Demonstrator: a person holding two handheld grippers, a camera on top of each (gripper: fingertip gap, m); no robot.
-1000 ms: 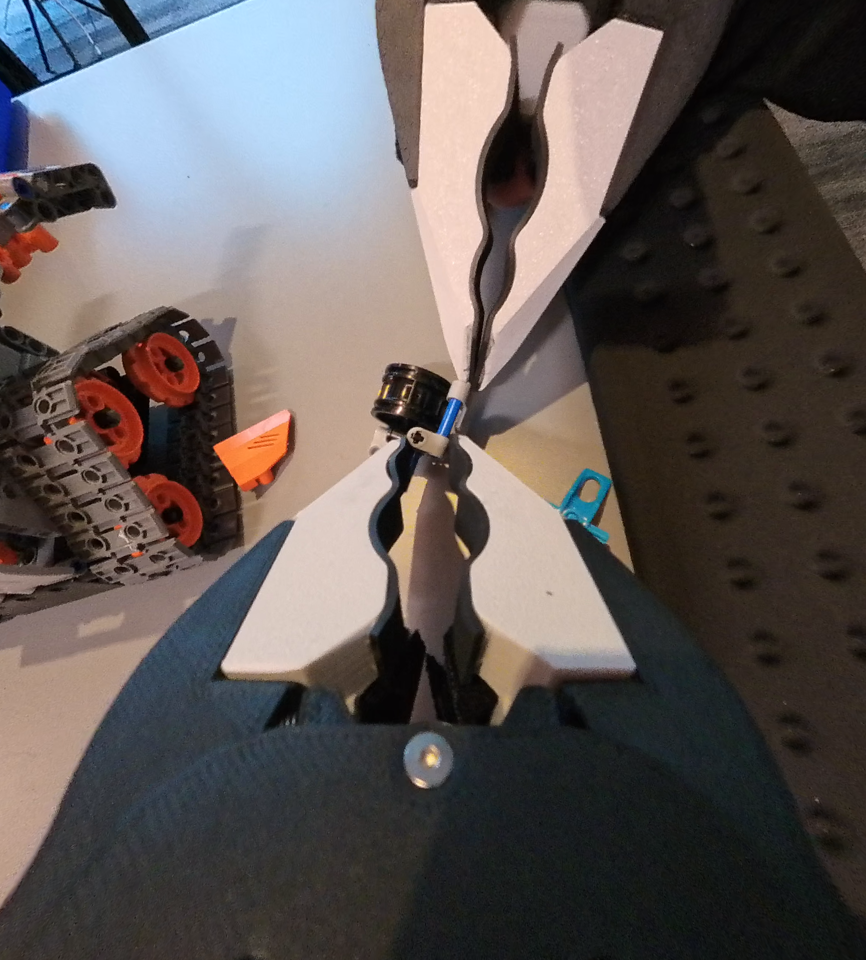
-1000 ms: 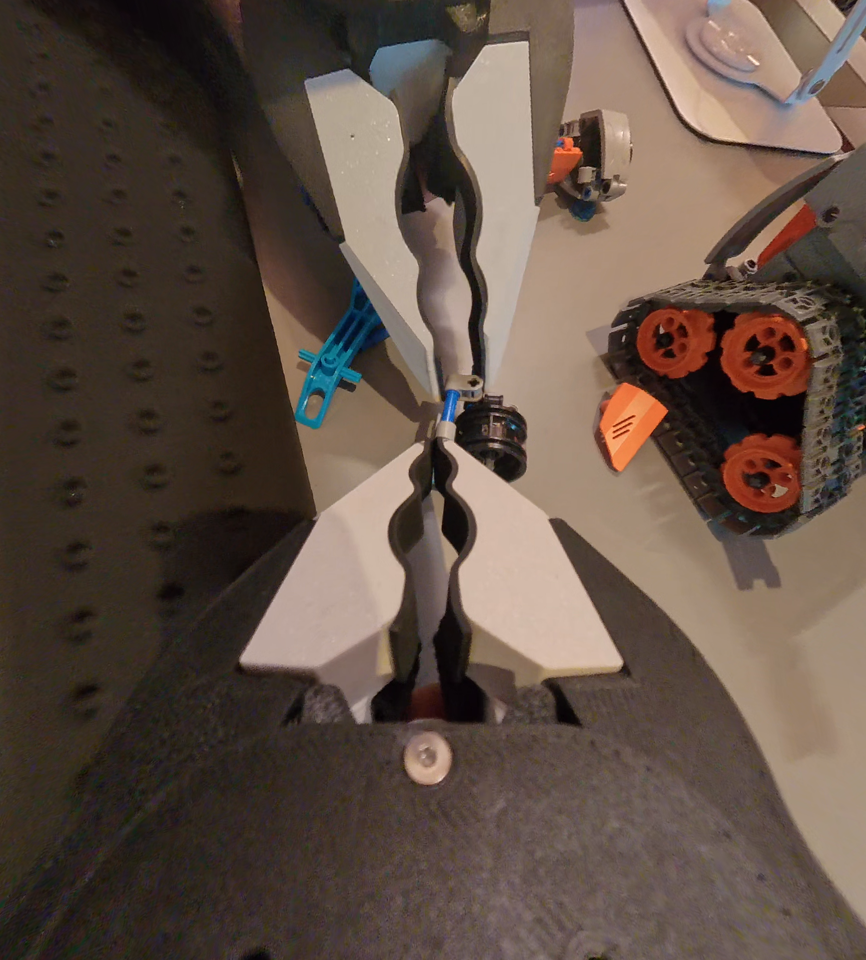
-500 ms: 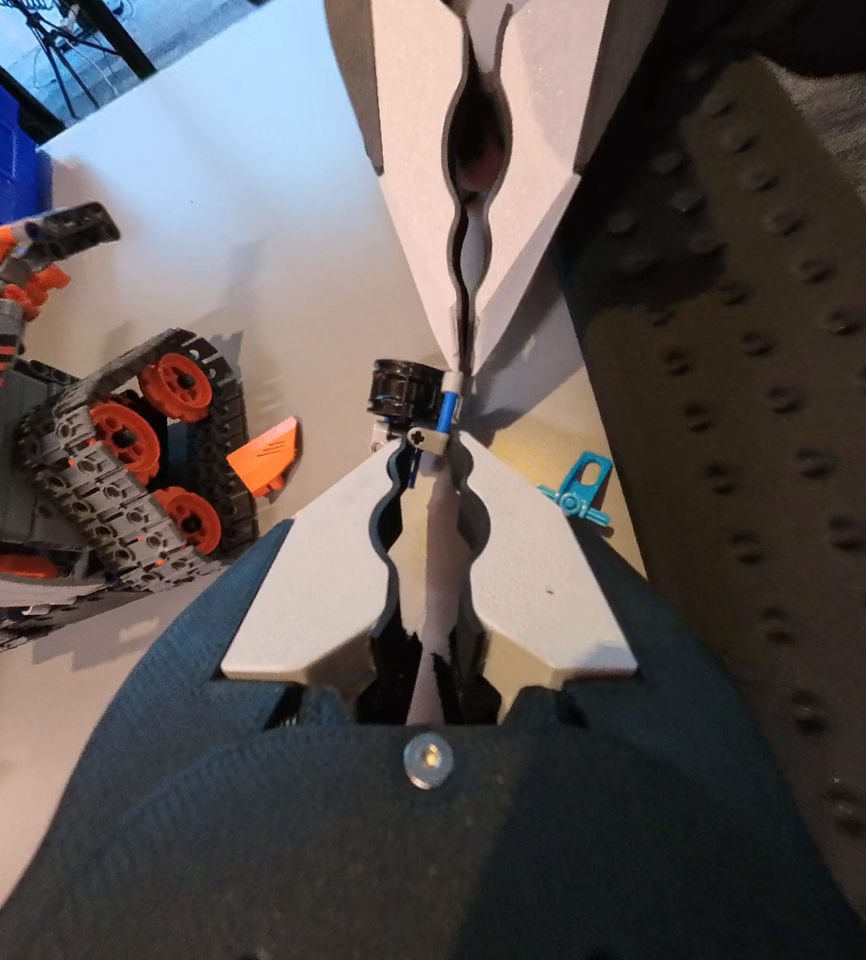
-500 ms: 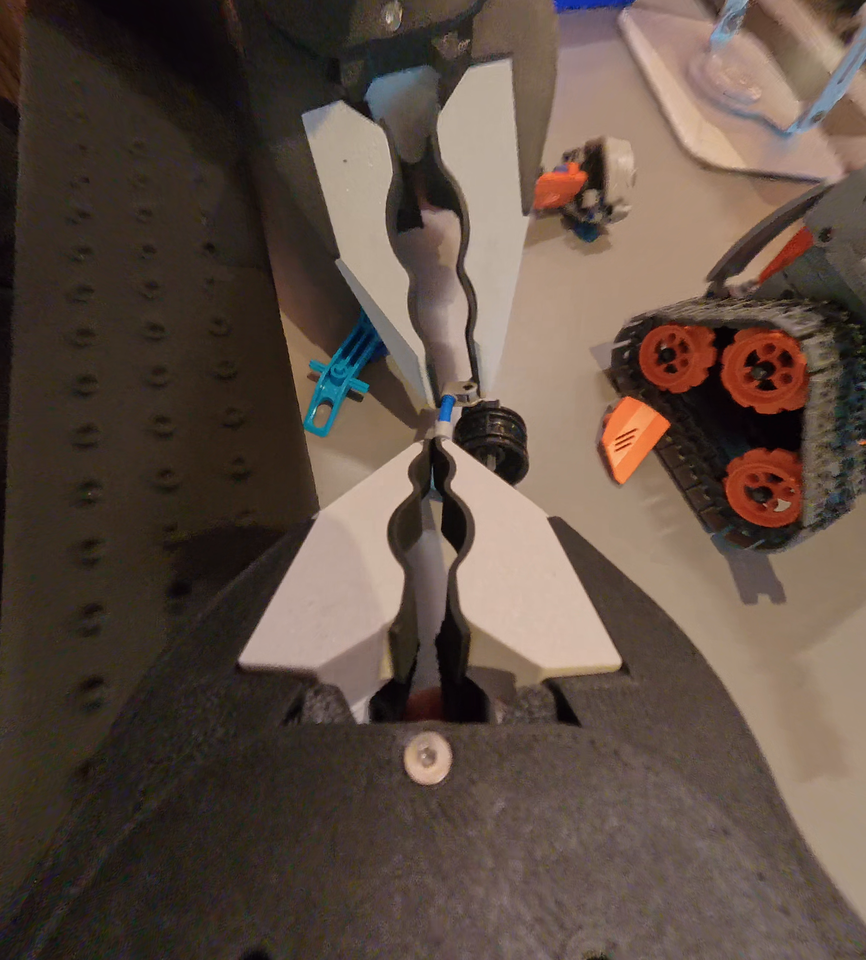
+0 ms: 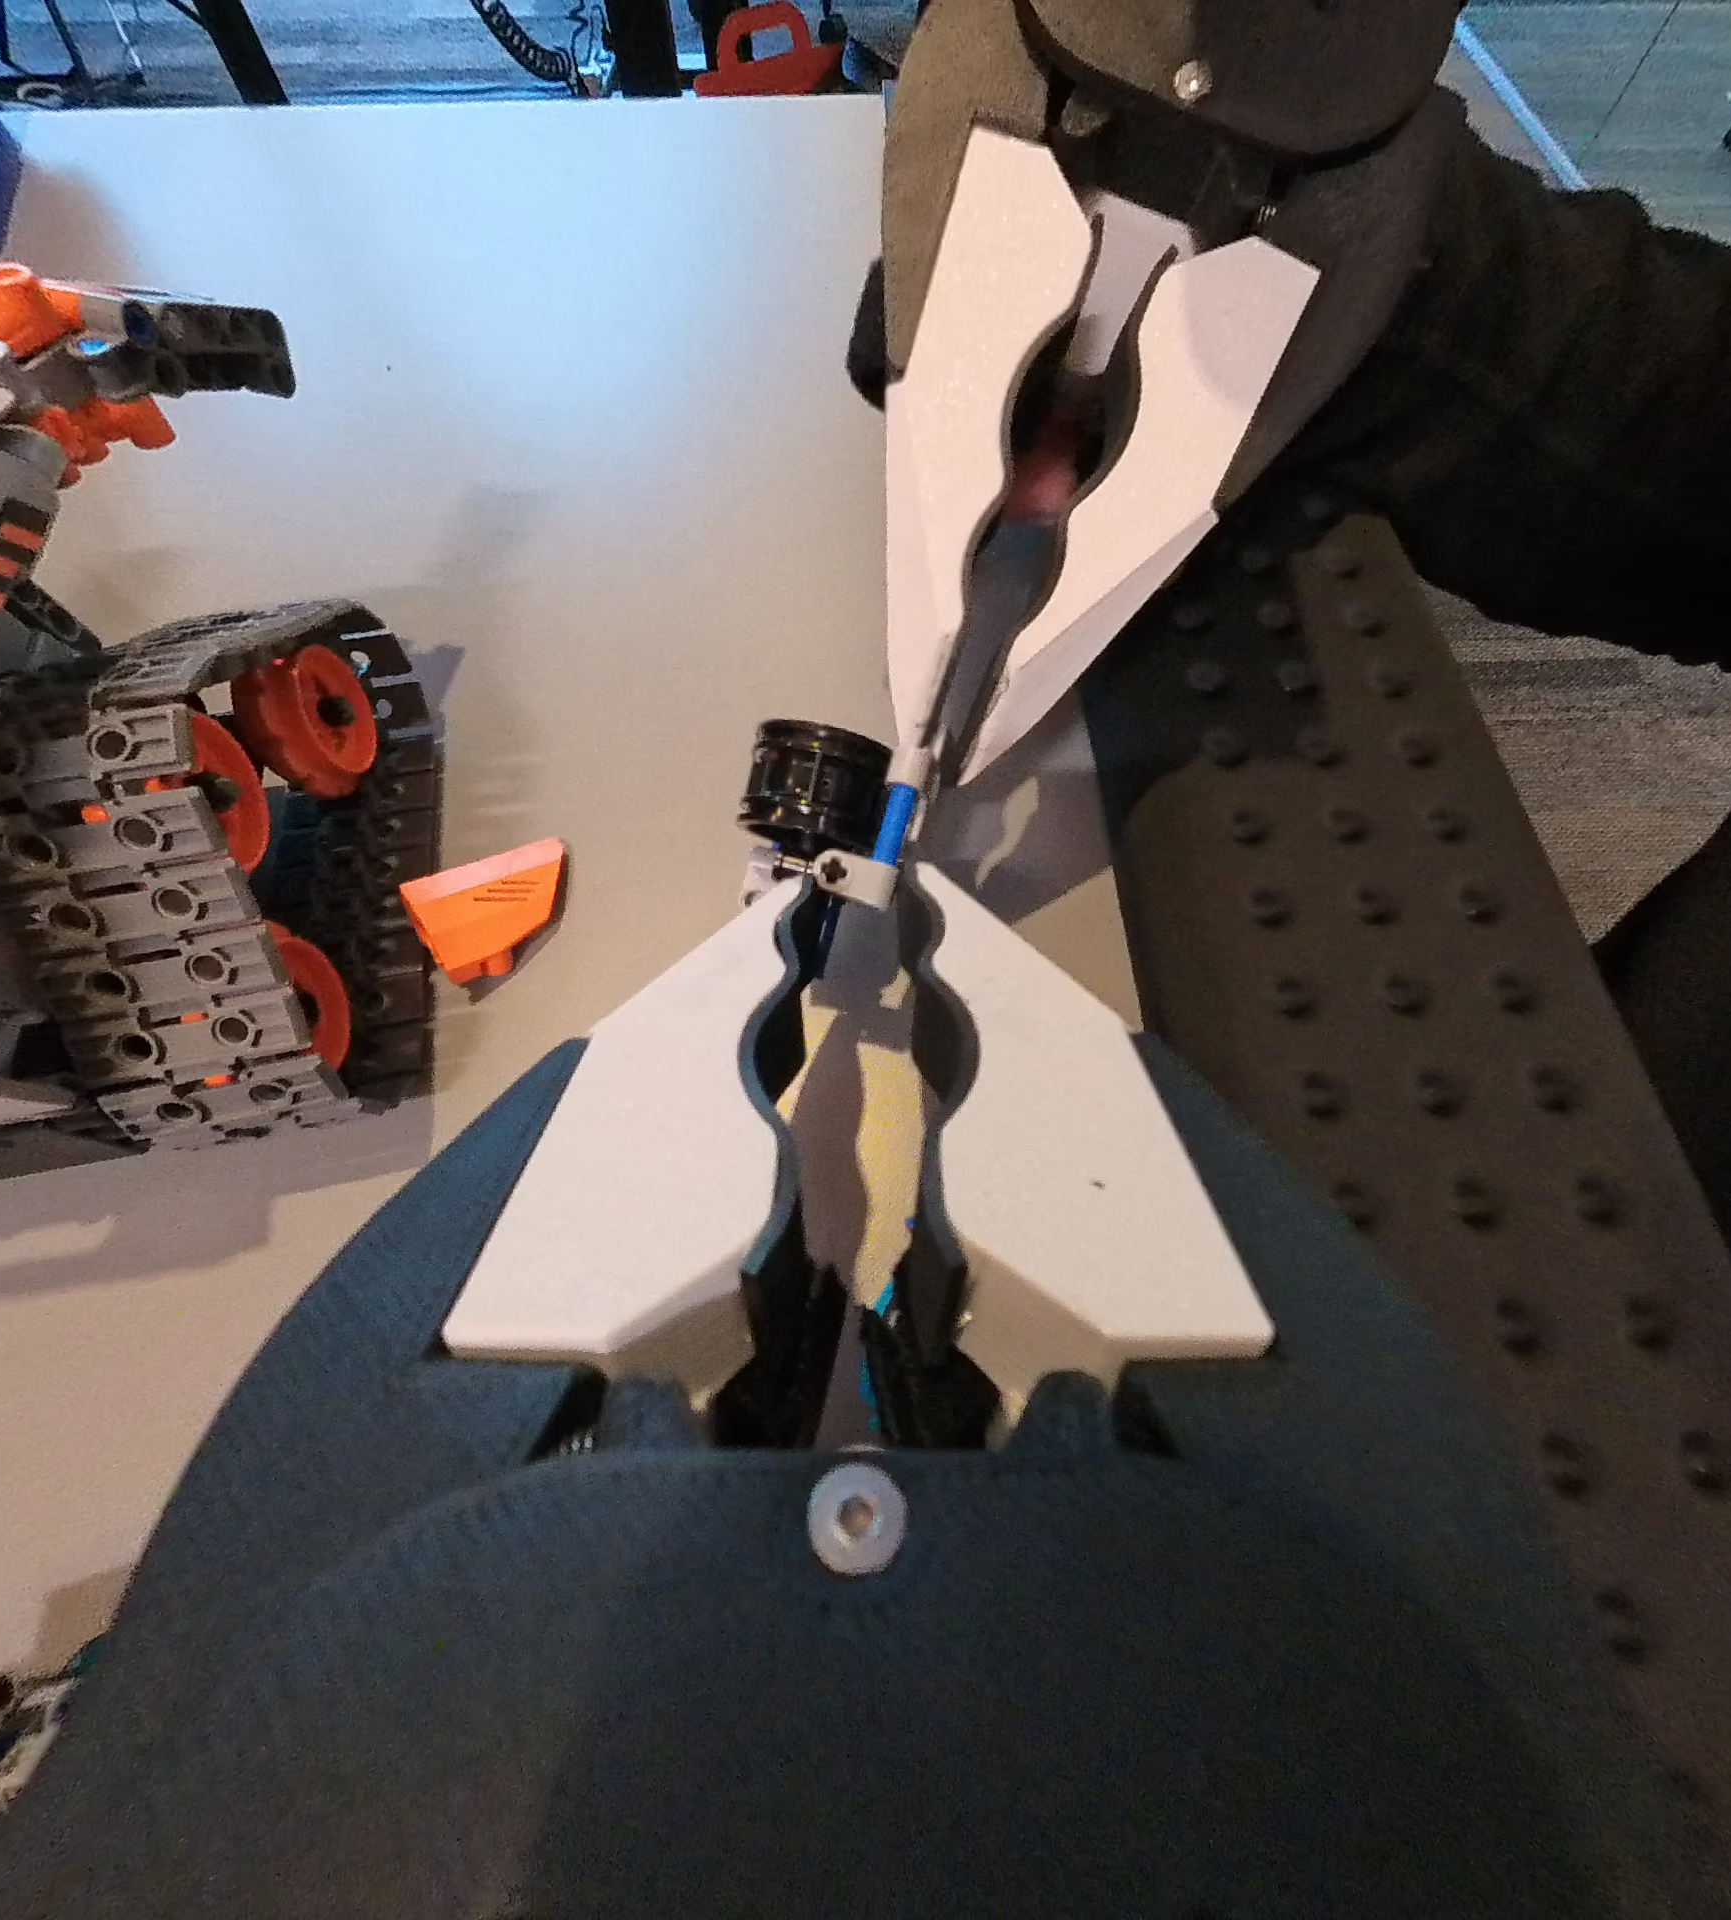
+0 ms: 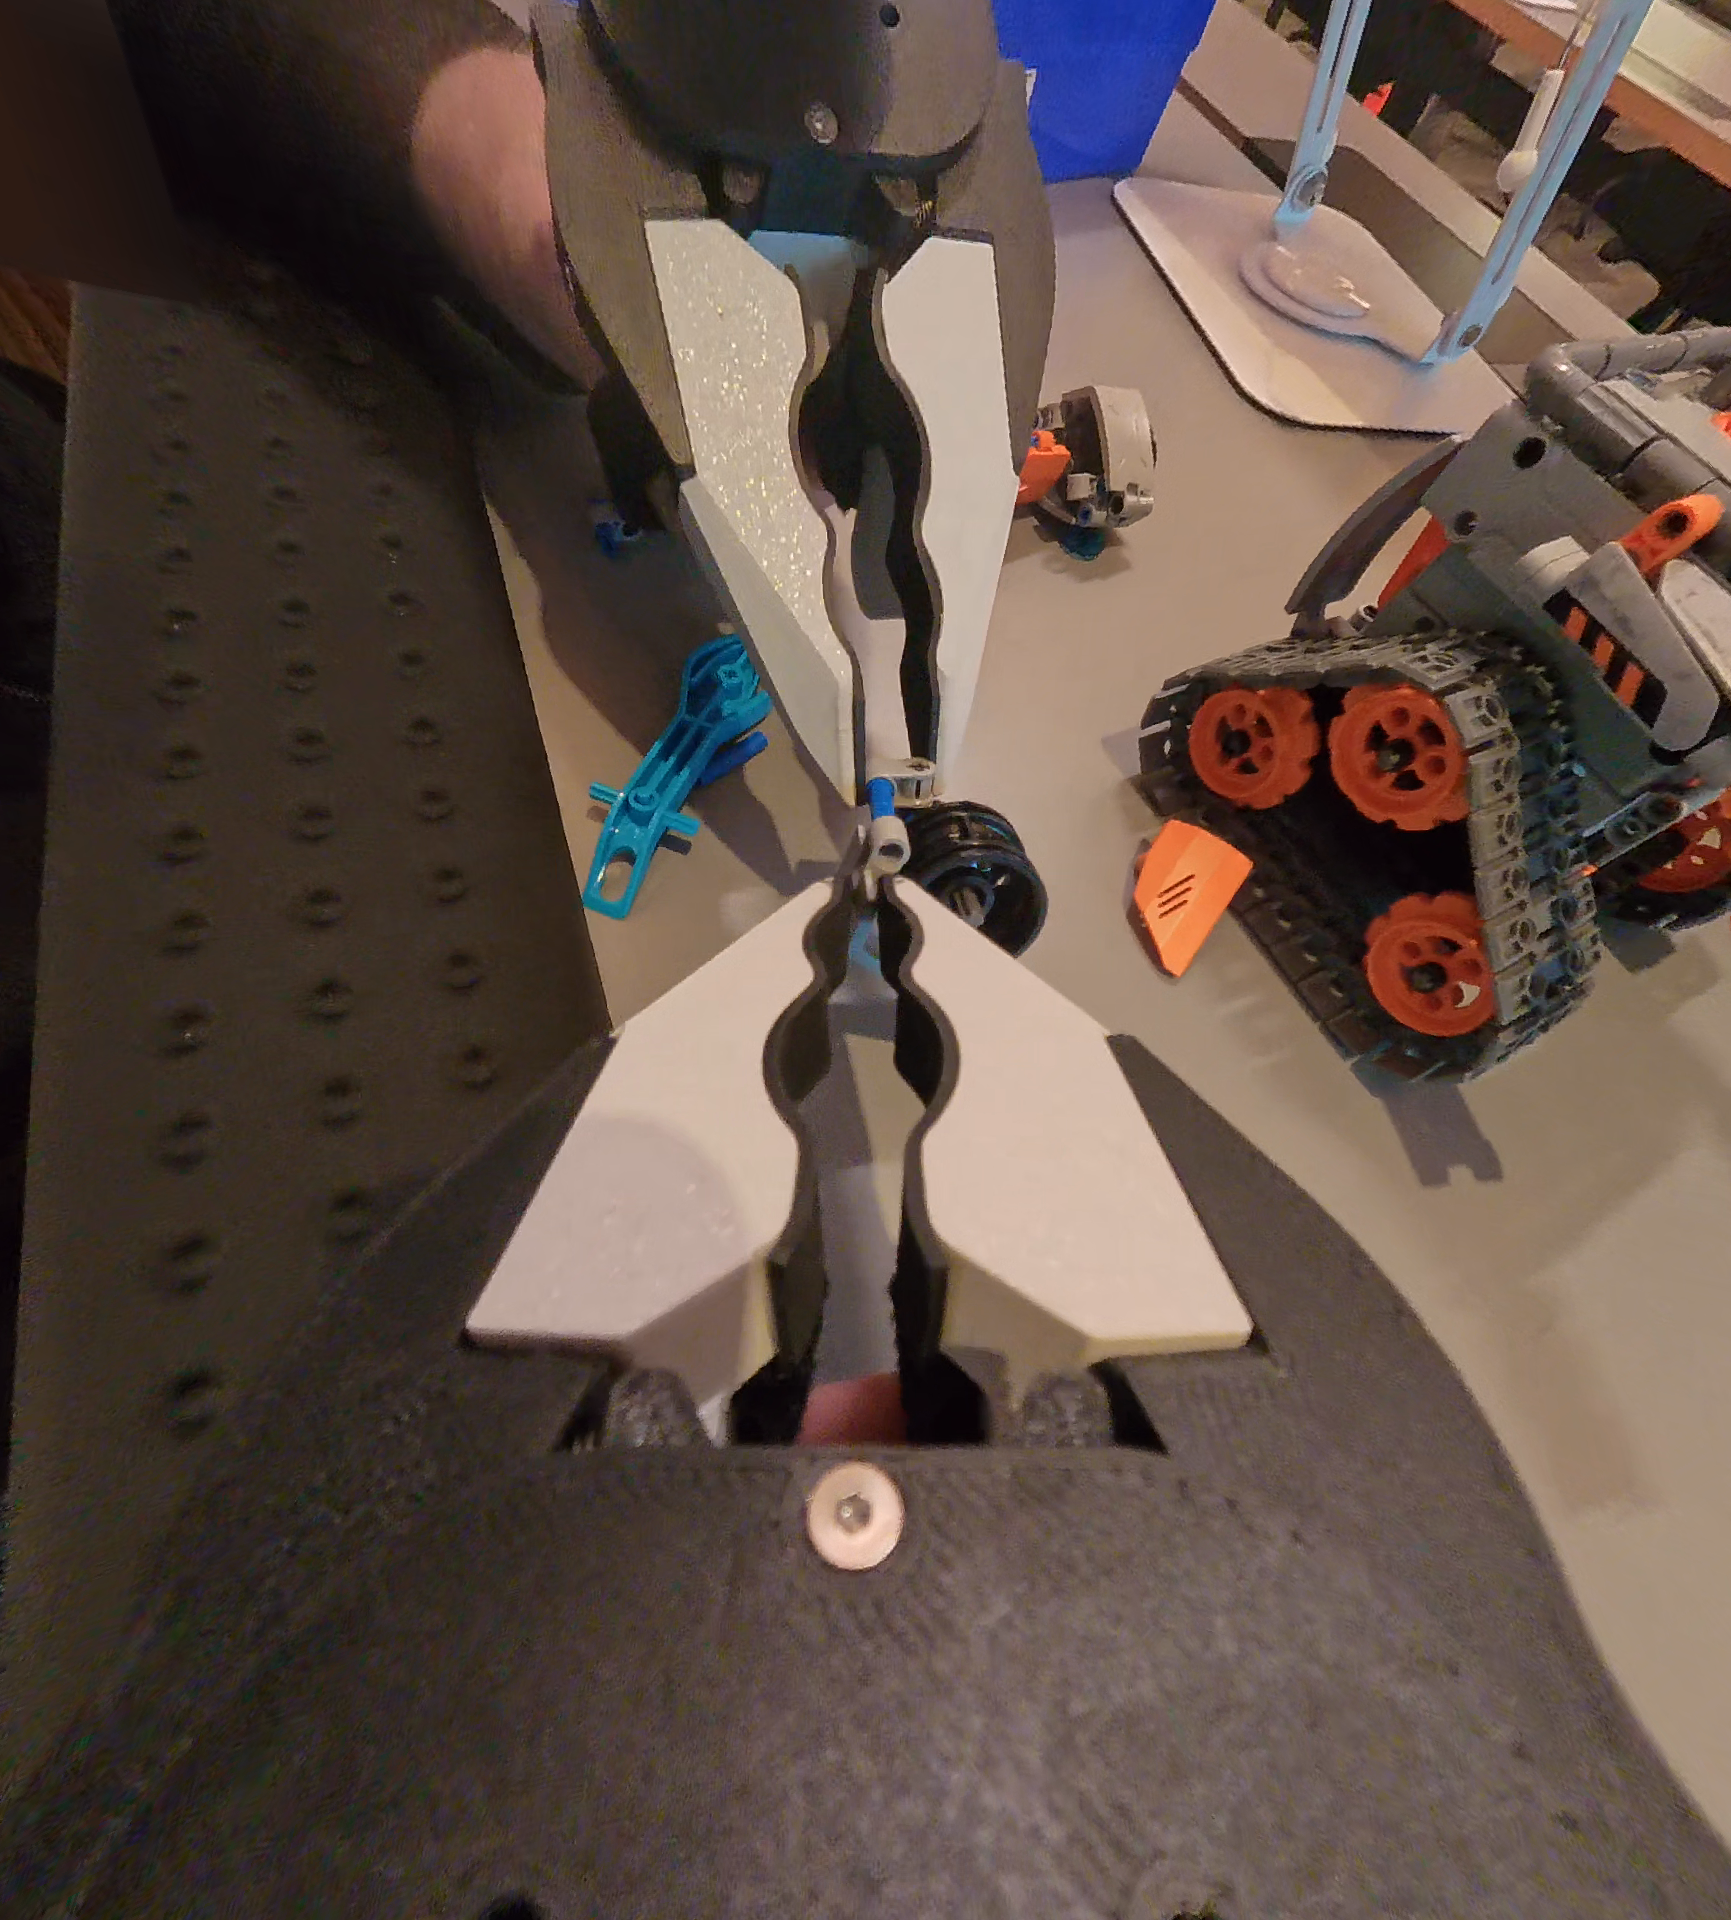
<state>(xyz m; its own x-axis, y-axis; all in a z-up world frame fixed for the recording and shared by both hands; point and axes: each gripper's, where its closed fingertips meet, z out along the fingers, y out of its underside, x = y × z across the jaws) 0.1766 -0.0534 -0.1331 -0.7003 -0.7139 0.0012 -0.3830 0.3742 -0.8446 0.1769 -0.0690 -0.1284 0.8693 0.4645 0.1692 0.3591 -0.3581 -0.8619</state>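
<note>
A small assembly hangs between both grippers above the grey table (image 5: 580, 436): a blue pin (image 5: 897, 821) with a grey connector (image 5: 850, 873) and a black wheel (image 5: 809, 779) on its side. My left gripper (image 5: 856, 899) is shut on the grey connector end. My right gripper (image 5: 934, 764) comes from the top of the left wrist view and is shut on the pin's far grey end. In the right wrist view my right gripper (image 6: 866, 888) faces the left gripper (image 6: 897, 764), with the blue pin (image 6: 880, 800) and black wheel (image 6: 980, 873) between them.
A tracked model vehicle (image 6: 1412, 831) with orange wheels stands nearby, an orange wedge piece (image 6: 1188, 899) in front of it. A teal piece (image 6: 674, 779) lies by a black studded plate (image 6: 269, 831). A small grey-orange part (image 6: 1089, 457), a white stand base (image 6: 1308, 301) and a blue bin (image 6: 1100, 83) lie farther off. Only a small space, under 4 cm, lies between the two pairs of fingers. Both grippers' tips are roughly 12 centimeters from the black studded plate (image 6: 269, 831). It is also in sight in the left wrist view (image 5: 1475, 1096).
Both grippers keep their hold on the small assembly. They have tilted and drawn back a little, so more of each opposite gripper's body and the far table shows.
</note>
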